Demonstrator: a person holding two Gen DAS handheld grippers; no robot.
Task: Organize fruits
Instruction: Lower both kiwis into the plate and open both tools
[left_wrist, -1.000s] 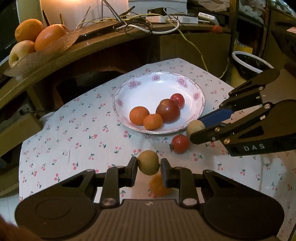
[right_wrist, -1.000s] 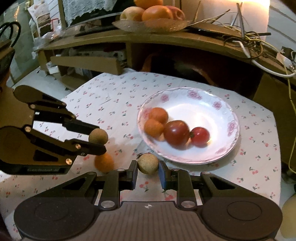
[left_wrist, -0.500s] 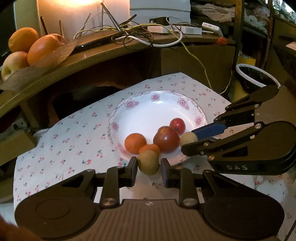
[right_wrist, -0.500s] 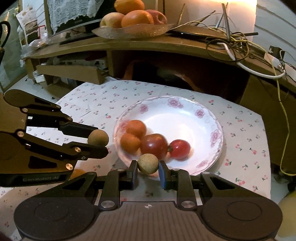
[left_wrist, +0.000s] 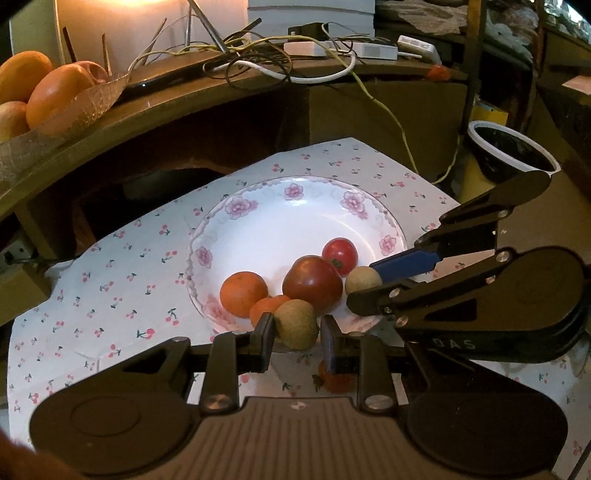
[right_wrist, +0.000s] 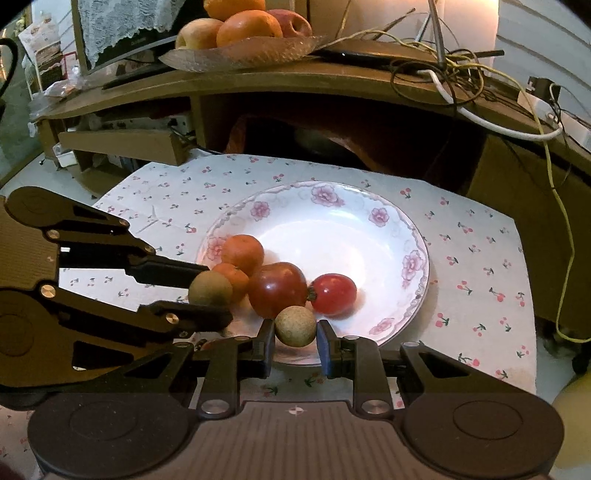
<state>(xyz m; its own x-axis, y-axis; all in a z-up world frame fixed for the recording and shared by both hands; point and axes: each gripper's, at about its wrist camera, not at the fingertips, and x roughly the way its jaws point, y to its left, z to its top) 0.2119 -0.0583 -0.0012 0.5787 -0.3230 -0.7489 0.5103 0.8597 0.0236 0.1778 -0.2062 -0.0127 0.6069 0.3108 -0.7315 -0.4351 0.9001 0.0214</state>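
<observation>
left gripper (left_wrist: 297, 341): clamped on tan round fruit (left_wrist: 296, 324), at plate's near rim | right gripper (right_wrist: 295, 341): clamped on second tan fruit (right_wrist: 295, 326), same rim | plate (right_wrist: 369, 236): two oranges, two tomatoes | far shelf: fruit bowl (right_wrist: 240, 55)

right gripper (left_wrist: 364, 291) side: "DAS" in pale capitals, seen from the left wrist cam
left gripper side: can't read any lettering on it in these shots
plate, tablecloth: just flower and cherry prints, no words
</observation>
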